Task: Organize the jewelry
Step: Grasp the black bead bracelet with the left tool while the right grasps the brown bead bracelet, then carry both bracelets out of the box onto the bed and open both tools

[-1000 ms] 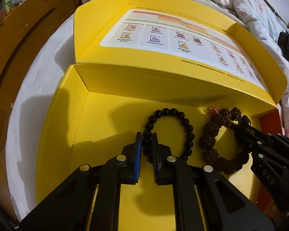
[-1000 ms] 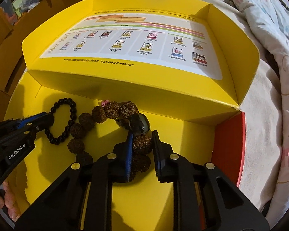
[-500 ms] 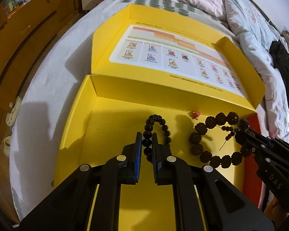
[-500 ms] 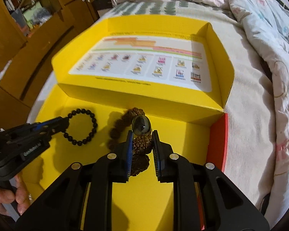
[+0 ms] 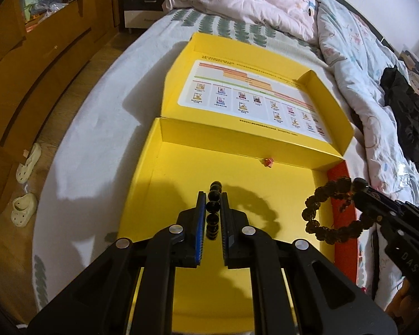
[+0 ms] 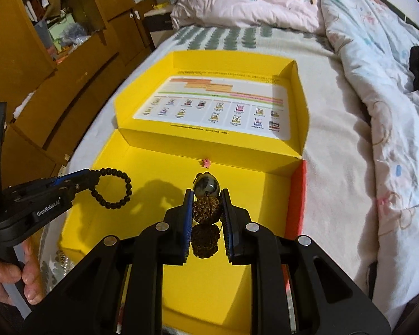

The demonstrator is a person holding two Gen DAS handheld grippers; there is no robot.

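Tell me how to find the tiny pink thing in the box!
Look at the big yellow box lying open on the bed. Follow its floor to the back wall, under the flap with the printed chart. There sits a small pink star, alone on the yellow, much smaller than the black bead bracelet and the knobbly brown bracelet held in the grippers.

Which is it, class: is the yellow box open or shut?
Open. The yellow box has its lid folded back flat on the bed, showing the printed chart inside.
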